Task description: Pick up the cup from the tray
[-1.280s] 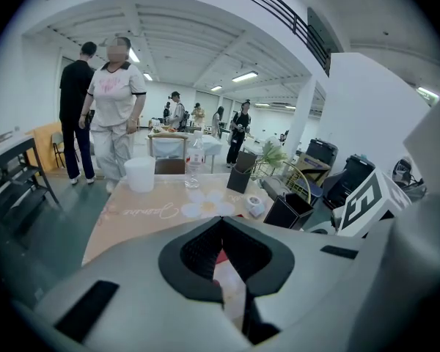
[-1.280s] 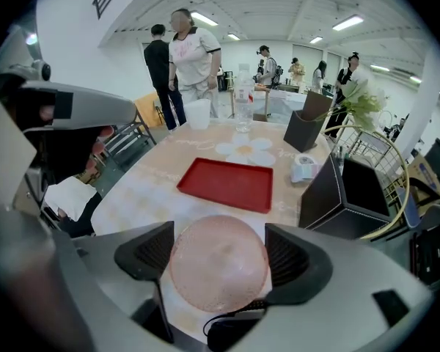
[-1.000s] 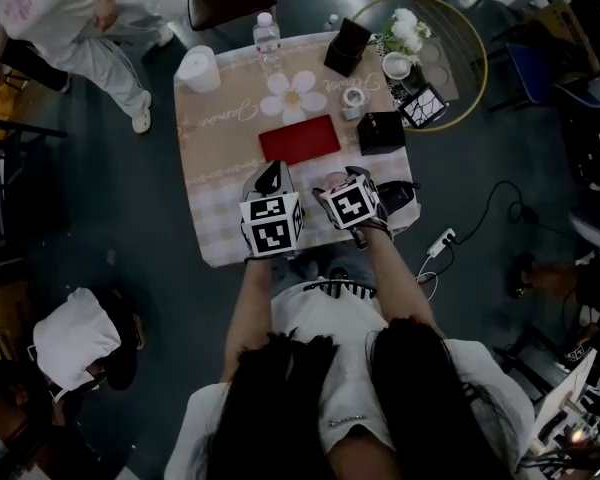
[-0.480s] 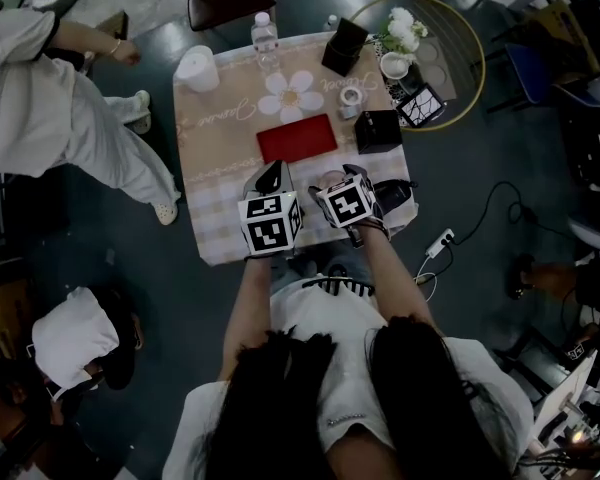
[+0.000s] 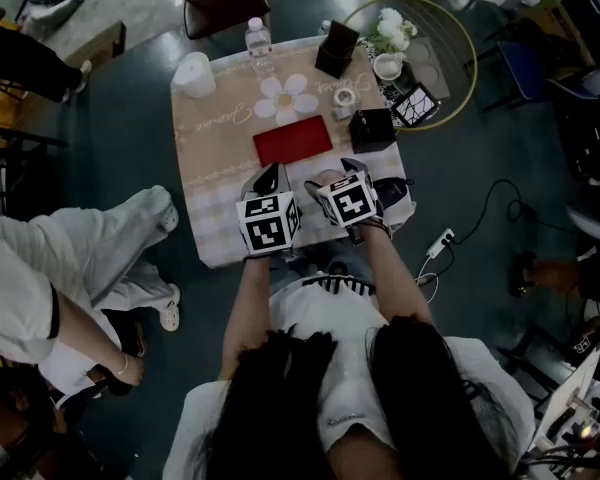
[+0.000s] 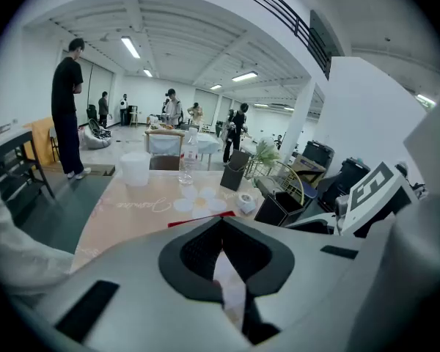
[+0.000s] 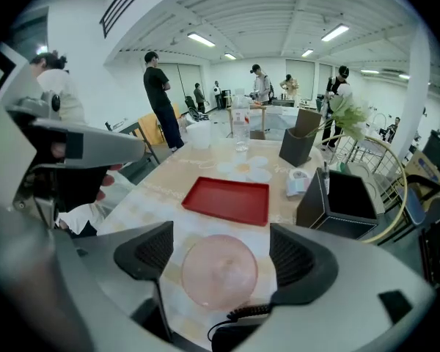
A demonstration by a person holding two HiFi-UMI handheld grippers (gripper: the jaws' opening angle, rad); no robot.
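Note:
A see-through pink cup (image 7: 218,270) stands on the checked tablecloth between the jaws of my right gripper (image 7: 220,249), with a narrow gap on each side; that gripper is open. In the head view the cup (image 5: 329,179) shows just ahead of the right gripper (image 5: 338,176), near the table's front edge. The red tray (image 5: 293,140) lies past it with nothing in it, and it also shows as the tray (image 7: 226,199). My left gripper (image 5: 270,178) hovers beside the right one, its jaws (image 6: 221,251) shut with nothing held.
A black box (image 5: 372,128) stands right of the tray, with a tape roll (image 5: 343,98), a black holder (image 5: 335,46), a water bottle (image 5: 257,36) and a white container (image 5: 194,72) farther back. A round glass side table (image 5: 450,28) is at the right. A person in light trousers (image 5: 70,268) stands at the table's left.
The person in light clothes has walked from the upper left to the lower left of the head view. Both grippers and the cup have barely moved.

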